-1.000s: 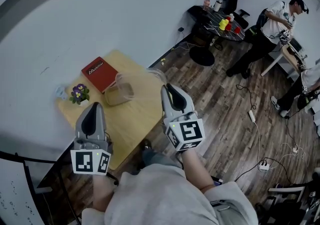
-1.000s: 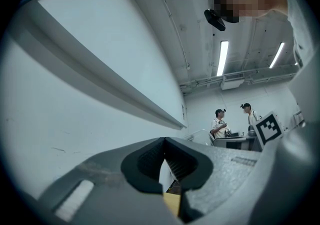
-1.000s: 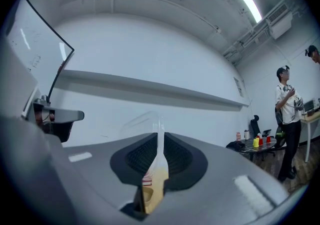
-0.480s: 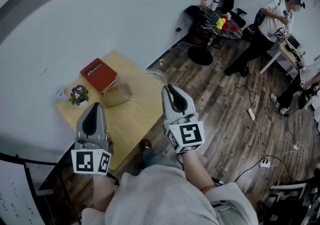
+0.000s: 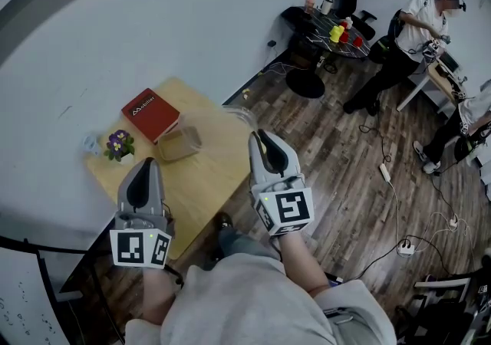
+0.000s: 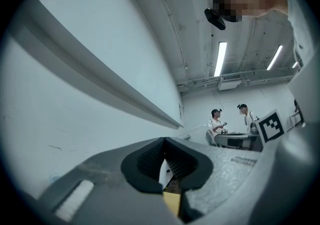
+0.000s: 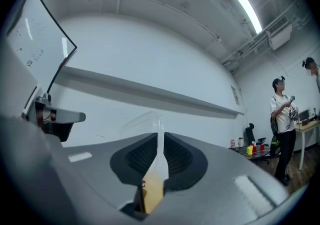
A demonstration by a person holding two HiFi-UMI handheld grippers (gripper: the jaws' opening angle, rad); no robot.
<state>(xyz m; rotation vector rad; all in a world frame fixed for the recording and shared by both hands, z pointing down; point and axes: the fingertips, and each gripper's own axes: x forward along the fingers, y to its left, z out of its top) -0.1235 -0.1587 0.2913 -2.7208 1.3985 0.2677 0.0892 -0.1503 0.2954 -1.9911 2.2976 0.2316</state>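
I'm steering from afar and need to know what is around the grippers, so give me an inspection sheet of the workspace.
Surface: wooden table against a white wall.
Job's things: clear jug on the table, brownish at its bottom; its thin wall runs up between the right jaws.
Clutter: red book and flower pot, both by the wall.
Grippers: right gripper shut on the jug's wall; left gripper shut, nothing between its jaws.
Cables: power strip and white cords on the wood floor, apart from the table.
Surroundings: round dark table with coloured cups; person standing far right.
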